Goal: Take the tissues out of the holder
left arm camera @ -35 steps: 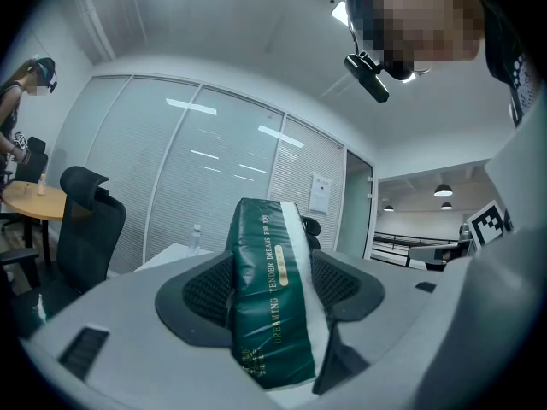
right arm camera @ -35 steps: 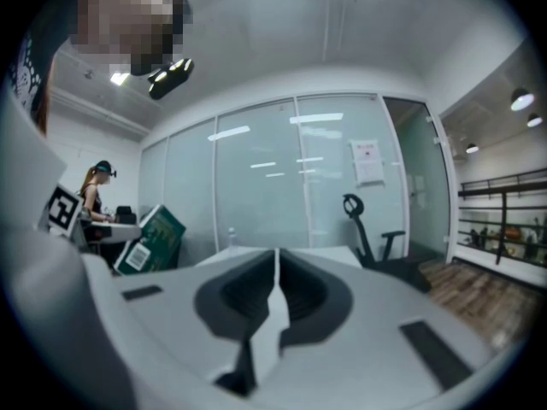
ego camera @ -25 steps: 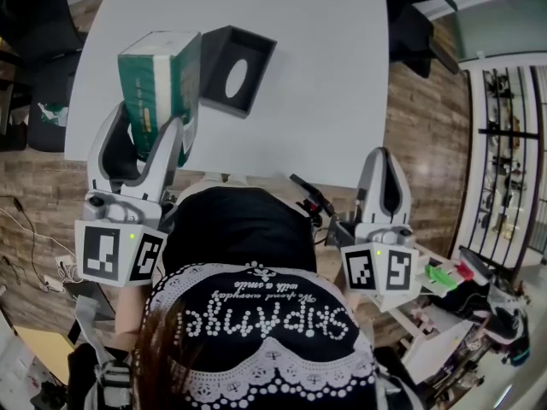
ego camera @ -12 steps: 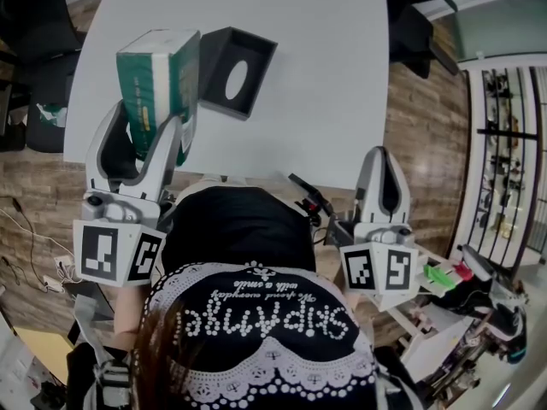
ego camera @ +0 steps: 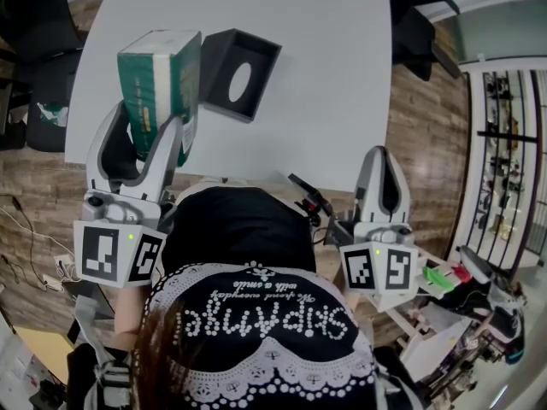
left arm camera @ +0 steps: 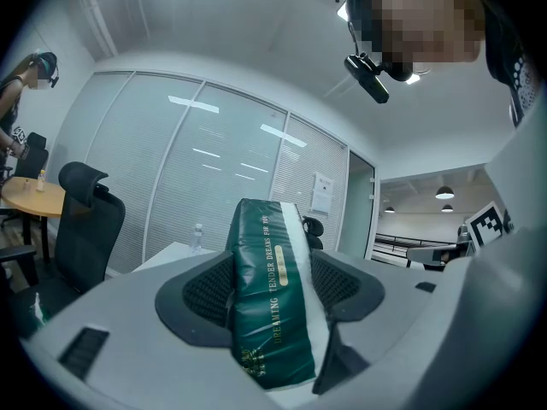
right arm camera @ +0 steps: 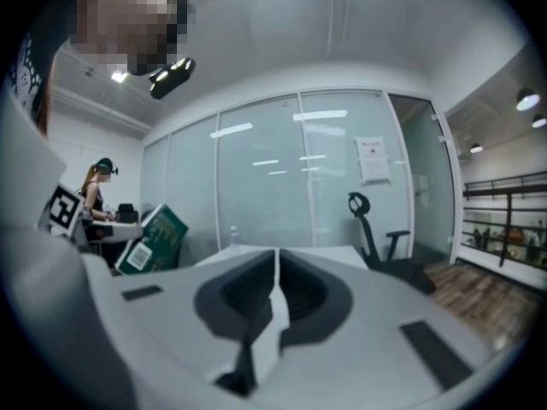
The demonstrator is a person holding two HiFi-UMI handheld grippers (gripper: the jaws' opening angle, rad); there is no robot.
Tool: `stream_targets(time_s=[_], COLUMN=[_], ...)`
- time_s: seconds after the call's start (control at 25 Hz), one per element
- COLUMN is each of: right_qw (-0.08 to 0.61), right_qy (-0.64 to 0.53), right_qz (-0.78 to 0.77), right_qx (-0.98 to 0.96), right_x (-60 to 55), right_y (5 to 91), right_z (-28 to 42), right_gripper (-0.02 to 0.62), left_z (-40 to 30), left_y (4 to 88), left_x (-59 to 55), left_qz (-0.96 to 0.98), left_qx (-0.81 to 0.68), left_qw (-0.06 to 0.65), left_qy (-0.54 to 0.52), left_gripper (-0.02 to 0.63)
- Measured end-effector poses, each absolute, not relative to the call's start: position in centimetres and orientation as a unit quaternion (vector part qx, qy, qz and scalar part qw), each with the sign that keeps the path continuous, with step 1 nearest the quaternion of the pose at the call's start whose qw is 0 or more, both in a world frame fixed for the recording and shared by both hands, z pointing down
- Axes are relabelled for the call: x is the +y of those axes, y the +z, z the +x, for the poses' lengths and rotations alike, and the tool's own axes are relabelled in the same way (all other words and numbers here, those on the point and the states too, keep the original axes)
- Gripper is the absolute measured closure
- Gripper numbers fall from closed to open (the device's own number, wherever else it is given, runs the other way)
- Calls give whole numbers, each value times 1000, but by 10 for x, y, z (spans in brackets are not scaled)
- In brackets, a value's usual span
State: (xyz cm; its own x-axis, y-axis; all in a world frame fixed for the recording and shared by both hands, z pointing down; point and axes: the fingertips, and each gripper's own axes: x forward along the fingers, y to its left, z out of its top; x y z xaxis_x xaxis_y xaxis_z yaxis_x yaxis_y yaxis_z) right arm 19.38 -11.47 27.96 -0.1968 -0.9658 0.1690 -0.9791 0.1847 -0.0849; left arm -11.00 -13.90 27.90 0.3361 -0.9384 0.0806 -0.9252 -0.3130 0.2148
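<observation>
Green tissue pack (ego camera: pixel 160 75): pinched by left gripper (ego camera: pixel 145 126), above tabletop's (ego camera: pixel 320 84) near-left corner.
Black holder (ego camera: pixel 220 62): on tabletop, just beside pack.
Right gripper (ego camera: pixel 382 155): jaws pressed together.
Office chair (ego camera: pixel 34 24): past left edge.

A white table (ego camera: pixel 325 75) stands on a wood-plank floor (ego camera: pixel 423 135); a black office chair (ego camera: pixel 34 24) sits off its far left corner and another chair (ego camera: pixel 410 24) off its far right; a tall shelf (ego camera: pixel 504 143) lines the right edge; cables (ego camera: pixel 26 229) trail over the floor at the left; in the left gripper view a glass wall (left arm camera: pixel 197 186) runs behind a water bottle (left arm camera: pixel 197 237); a paper notice (left arm camera: pixel 322 193) is stuck on the glass; a person (left arm camera: pixel 13 118) stands by a round wooden table (left arm camera: pixel 34 199).
</observation>
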Motion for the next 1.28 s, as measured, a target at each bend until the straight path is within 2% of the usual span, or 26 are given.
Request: stream_targets(time_s=[1.28], right_qw=[57], right_qy=[79], right_qz=[617], right_qx=[-781], right_x=[-115], right_y=[280], right_z=[185], right_gripper=[558], left_z=[-114], left_y=[276], left_x=[-132], left_qz=[804], left_qx=[-584], left_qw=[109], left_qy=[-33], left_gripper=[296])
